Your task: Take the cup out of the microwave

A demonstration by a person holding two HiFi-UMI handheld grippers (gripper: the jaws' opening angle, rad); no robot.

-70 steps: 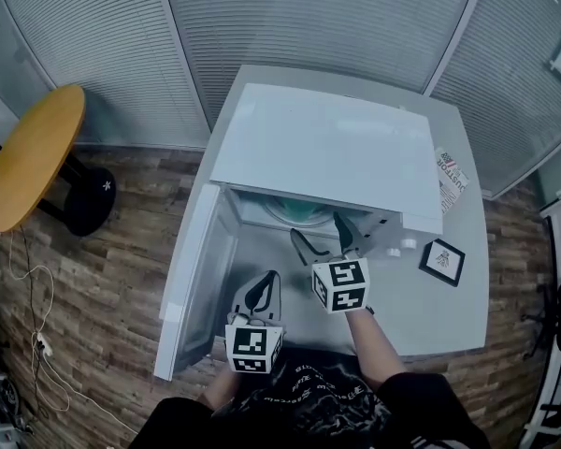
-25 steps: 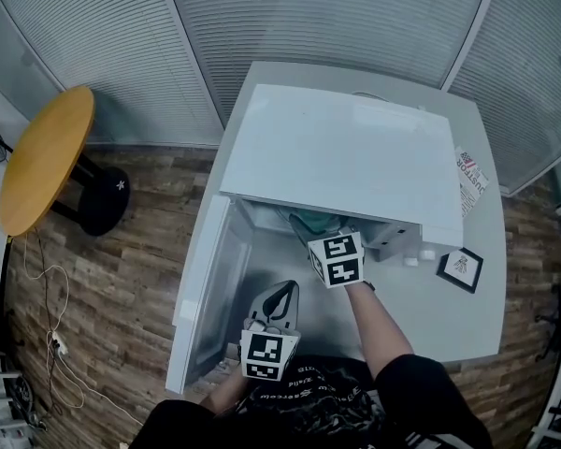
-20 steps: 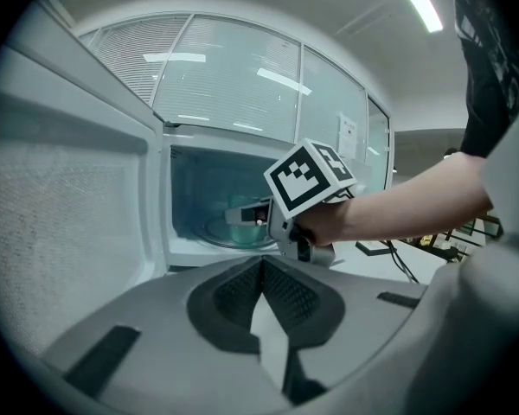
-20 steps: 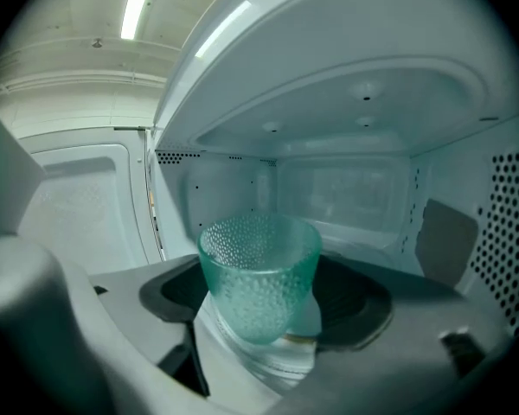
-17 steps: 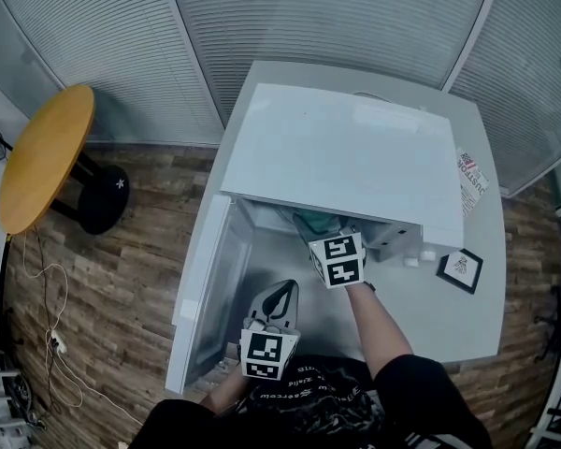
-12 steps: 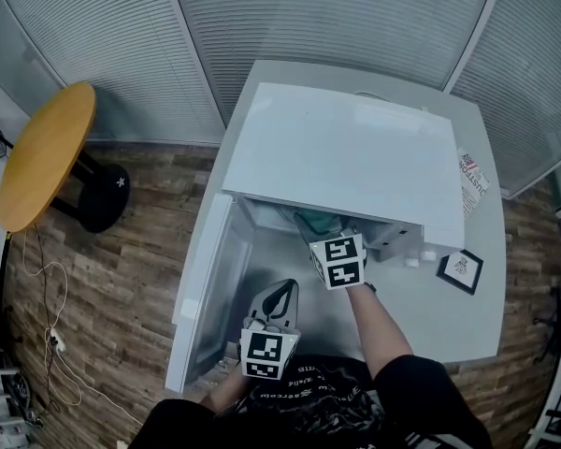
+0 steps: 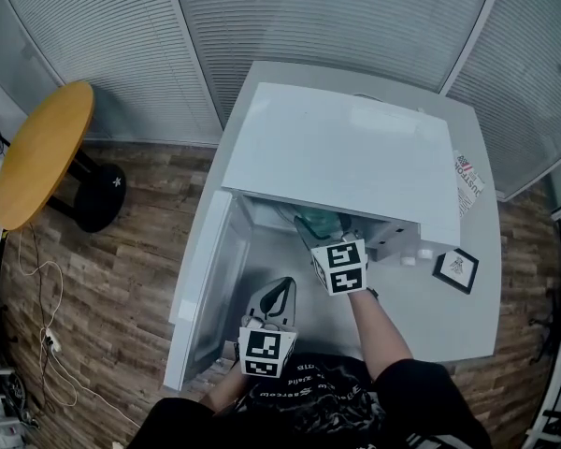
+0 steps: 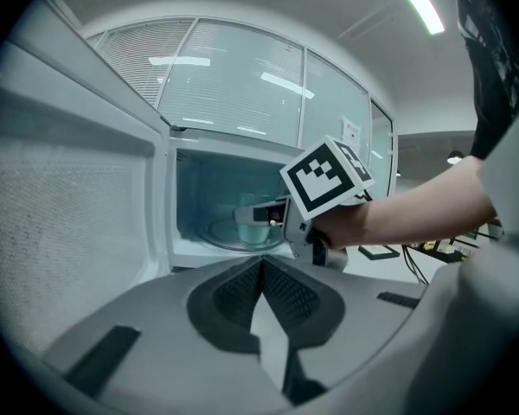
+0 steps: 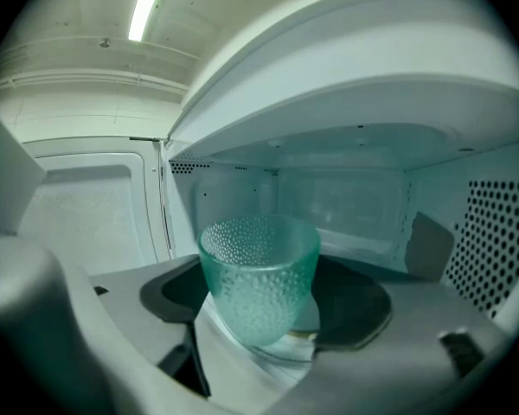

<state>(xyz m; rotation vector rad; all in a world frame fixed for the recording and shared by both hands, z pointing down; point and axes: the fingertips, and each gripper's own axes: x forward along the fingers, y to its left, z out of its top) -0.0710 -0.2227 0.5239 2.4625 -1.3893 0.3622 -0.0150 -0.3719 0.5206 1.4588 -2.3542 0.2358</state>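
Note:
A teal, dimpled glass cup (image 9: 259,275) stands upright on the turntable inside the open white microwave (image 7: 346,152). My right gripper (image 9: 272,288) reaches into the cavity with one jaw on each side of the cup, and its dark pads (image 9: 177,296) lie against the cup's lower sides. From above, the right gripper (image 7: 320,227) and the cup (image 7: 316,221) show just under the microwave's top edge. In the left gripper view the cup (image 8: 258,223) sits between the right jaws. My left gripper (image 7: 282,286) hangs back in front of the opening, shut and empty (image 8: 261,262).
The microwave door (image 7: 206,279) is swung open to the left, next to my left gripper. On the white table (image 7: 467,316) to the right lie a small black frame (image 7: 454,267) and a leaflet (image 7: 467,178). A round yellow table (image 7: 37,152) stands at far left.
Since the earliest frame my right gripper has moved from in front of the opening into the cavity, around the cup. Over the last second it barely shifted. The left gripper stayed put.

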